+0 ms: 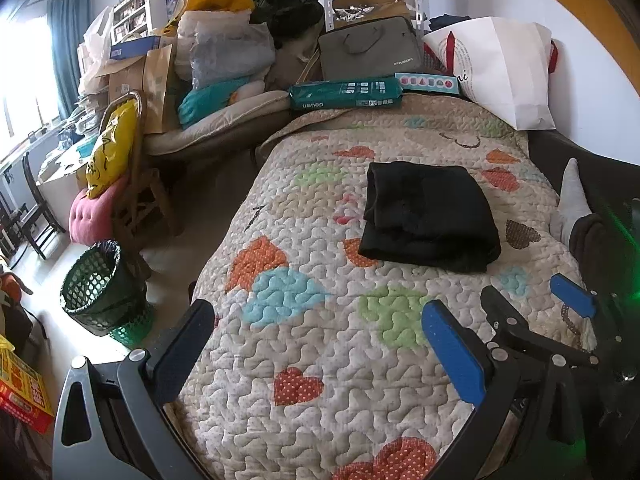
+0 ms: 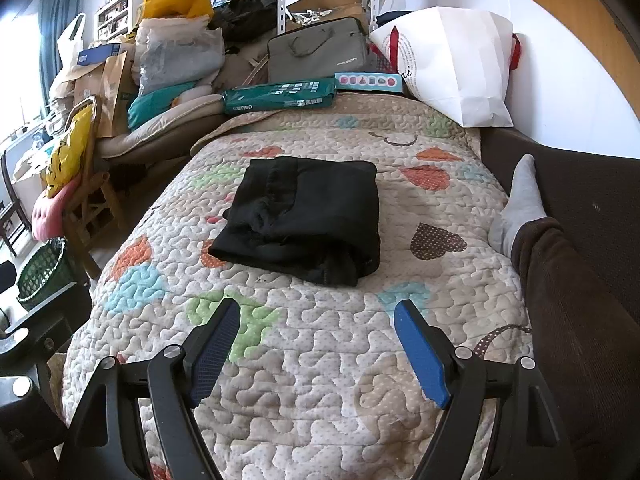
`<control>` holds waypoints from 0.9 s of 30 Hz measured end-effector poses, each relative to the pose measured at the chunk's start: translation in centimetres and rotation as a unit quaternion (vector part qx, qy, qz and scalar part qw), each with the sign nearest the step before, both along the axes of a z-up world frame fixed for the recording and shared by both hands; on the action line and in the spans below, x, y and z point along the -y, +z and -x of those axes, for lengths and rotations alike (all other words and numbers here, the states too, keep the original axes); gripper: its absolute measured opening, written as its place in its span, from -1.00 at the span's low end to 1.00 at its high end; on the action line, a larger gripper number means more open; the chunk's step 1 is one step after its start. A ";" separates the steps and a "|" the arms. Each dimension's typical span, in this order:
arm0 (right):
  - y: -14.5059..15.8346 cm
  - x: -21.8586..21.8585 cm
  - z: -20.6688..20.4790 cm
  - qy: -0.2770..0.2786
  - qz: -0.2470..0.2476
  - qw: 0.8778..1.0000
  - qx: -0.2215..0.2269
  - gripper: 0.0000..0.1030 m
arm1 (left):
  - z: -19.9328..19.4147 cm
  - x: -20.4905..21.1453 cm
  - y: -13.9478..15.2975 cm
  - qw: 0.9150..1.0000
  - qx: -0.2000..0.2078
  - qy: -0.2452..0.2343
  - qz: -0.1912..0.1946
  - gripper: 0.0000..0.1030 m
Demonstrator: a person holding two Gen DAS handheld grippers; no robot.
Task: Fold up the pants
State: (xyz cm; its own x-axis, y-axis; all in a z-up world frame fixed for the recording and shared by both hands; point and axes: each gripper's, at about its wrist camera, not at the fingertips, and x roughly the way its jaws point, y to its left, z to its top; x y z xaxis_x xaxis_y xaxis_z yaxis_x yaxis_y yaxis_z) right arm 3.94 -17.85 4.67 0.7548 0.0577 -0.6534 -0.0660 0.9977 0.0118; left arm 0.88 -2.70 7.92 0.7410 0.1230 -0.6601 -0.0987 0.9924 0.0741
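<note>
The black pants [image 1: 428,216] [image 2: 304,220] lie folded into a compact rectangle in the middle of the heart-patterned quilt [image 1: 320,400] [image 2: 320,400] on the bed. My left gripper [image 1: 320,312] hovers over the quilt's near end, well short of the pants, with its jaws wide open and empty. My right gripper [image 2: 316,308] is also open and empty, a short way in front of the pants' near edge. In the left wrist view the right gripper [image 1: 532,292] shows at the right, beside the left one.
A person's leg in a brown trouser [image 2: 580,320] and grey sock [image 1: 572,200] [image 2: 520,200] rests along the bed's right side. A teal package [image 1: 344,94], a white paper bag [image 1: 500,68] and piled bags crowd the far end. A wooden chair [image 1: 136,208] and green wastebasket [image 1: 100,288] stand left.
</note>
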 end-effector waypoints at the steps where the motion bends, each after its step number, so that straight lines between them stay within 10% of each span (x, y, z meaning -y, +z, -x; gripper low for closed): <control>1: 0.0 0.0 0.0 0.000 0.000 1.000 0.000 0.63 | 0.0 0.0 0.0 1.000 -0.001 0.000 0.000 1.00; 27: -1.8 -0.4 -1.0 0.013 0.016 0.999 -0.045 0.66 | -0.7 -2.5 -0.5 0.999 -0.017 0.034 0.031 1.00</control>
State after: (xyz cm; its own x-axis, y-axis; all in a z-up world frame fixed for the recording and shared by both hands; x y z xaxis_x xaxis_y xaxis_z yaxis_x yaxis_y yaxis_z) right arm 4.92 -17.49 2.82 0.6909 0.0550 -0.7209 -0.0922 0.9957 -0.0125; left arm 1.62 -0.24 7.38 0.7099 0.1301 -0.6921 -0.1637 0.9863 0.0175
